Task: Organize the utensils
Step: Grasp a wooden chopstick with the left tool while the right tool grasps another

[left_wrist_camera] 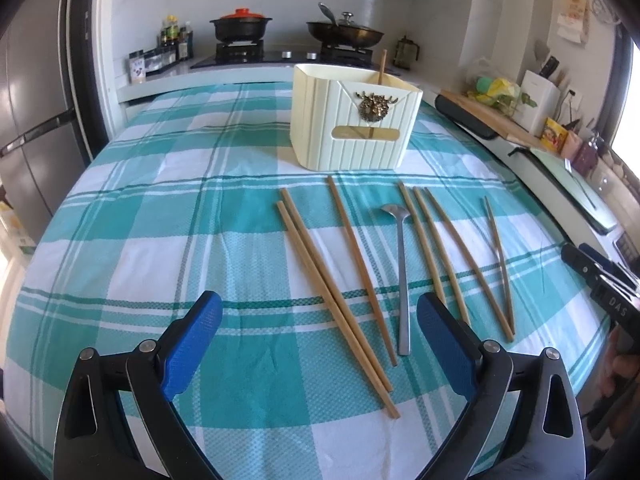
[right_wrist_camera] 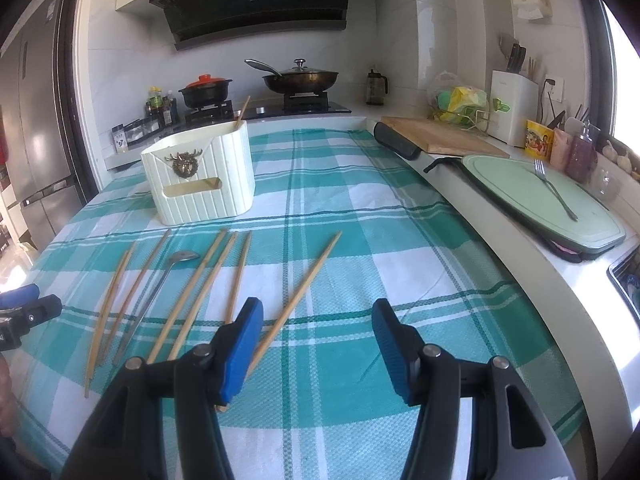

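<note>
- Wooden chopsticks [left_wrist_camera: 362,264] lie loose on a teal-and-white checked tablecloth [left_wrist_camera: 160,208], fanned out side by side with a metal spoon [left_wrist_camera: 402,280] among them, its bowl pointing toward the holder.
- From the right wrist view, one chopstick [right_wrist_camera: 298,300] lies apart from the others, on the right of the spread, its near end passing under the right gripper's left finger.
- Behind the spread stands a cream ribbed utensil holder [left_wrist_camera: 352,120], upright, with a brass stag emblem [left_wrist_camera: 374,106] on its front and a single chopstick [left_wrist_camera: 382,66] leaning inside it.
- The left gripper [left_wrist_camera: 320,344] hovers over the near ends of the chopsticks, its blue-padded jaws wide apart and holding nothing.
- The right gripper [right_wrist_camera: 318,352] hangs above the cloth to the right of the spread, jaws likewise spread and empty.
- On the counter to the right, a fork [right_wrist_camera: 554,188] rests on a pale green cutting board [right_wrist_camera: 520,200]; beyond it lies a wooden board [right_wrist_camera: 444,136].
- At the back, a stove carries a red-lidded pot [right_wrist_camera: 206,90] and a lidded wok [right_wrist_camera: 300,76].
</note>
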Motion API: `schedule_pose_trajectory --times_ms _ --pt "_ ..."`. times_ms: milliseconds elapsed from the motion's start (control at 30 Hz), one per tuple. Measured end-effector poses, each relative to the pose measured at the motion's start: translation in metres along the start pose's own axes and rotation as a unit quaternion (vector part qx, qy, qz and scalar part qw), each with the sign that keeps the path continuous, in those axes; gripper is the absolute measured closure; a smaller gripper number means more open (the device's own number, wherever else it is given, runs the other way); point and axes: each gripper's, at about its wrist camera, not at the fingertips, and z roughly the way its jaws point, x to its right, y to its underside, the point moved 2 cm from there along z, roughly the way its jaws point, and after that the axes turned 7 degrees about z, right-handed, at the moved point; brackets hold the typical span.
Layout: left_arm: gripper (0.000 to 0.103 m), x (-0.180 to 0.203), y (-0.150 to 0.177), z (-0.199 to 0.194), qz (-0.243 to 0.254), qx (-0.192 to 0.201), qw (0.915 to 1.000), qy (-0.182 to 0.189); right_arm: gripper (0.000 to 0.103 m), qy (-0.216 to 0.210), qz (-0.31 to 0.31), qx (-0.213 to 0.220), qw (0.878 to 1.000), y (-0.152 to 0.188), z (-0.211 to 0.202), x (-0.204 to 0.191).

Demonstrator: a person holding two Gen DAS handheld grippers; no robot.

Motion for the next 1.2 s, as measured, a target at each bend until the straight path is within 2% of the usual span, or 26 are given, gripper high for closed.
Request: schedule_pose_trajectory --times_ms 133,333,533,667,900,1133,1200 --pt "0.003 -0.016 0.013 -0.006 -0.021 0.006 0.9997 -0.008 0.045 0.004 -0.009 0.014 1.000 0.001 -0.012 -0.001" --pt "0.004 -0.034 0.029 0.008 -0.048 -0.031 0.9983 -0.014 0.045 0.018 -0.005 -0.004 1.000 0.014 -0.011 0.008" --pt "0.003 -0.035 0.009 0.023 -0.052 -0.025 0.9983 -0.014 0.045 0.008 -0.001 -0.010 1.000 0.012 -0.008 0.009" --pt "0.003 -0.033 -0.008 0.050 -0.042 -0.029 0.9977 -0.045 0.045 -0.003 -0.008 -0.008 1.000 0.013 -0.009 0.002" --pt "0.003 -0.031 -0.006 0.089 -0.029 -0.073 0.9925 -0.094 0.045 -0.003 -0.003 -0.009 1.000 0.016 -0.012 0.006" --pt "0.000 -0.038 -0.009 0.098 -0.057 -0.086 0.9913 -0.081 0.045 0.001 0.008 -0.014 1.000 0.015 -0.006 0.015" --pt "0.001 -0.037 -0.011 0.106 -0.052 -0.103 0.9888 -0.094 0.045 -0.003 0.010 -0.017 1.000 0.015 -0.003 0.014"
